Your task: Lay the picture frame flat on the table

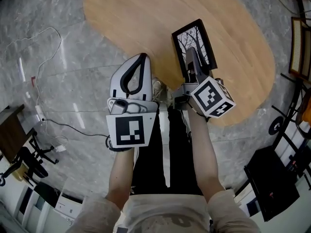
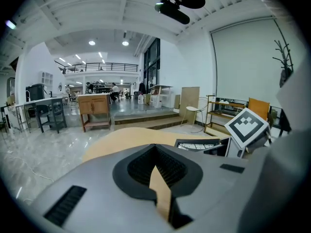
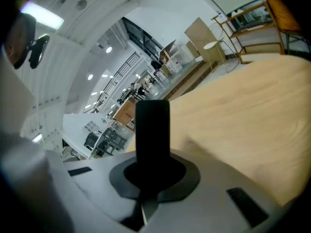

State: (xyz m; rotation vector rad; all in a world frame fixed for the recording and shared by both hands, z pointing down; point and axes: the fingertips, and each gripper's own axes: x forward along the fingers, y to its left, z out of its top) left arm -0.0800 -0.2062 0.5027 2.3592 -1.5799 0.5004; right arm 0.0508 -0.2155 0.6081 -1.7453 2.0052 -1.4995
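One picture frame (image 1: 197, 40), one wooden table (image 1: 131, 18) and two grippers were observed. The frame, black-bordered with a bare-tree print facing up, was over the table's near right portion; whether it lay fully flat could not be determined. The right gripper (image 1: 191, 52) was clamped on the frame's near edge, a black bar showing between its closed jaws in the right gripper view. The left gripper (image 1: 142, 57) was held just left of the frame, at the table's near edge, jaws together with nothing between them.
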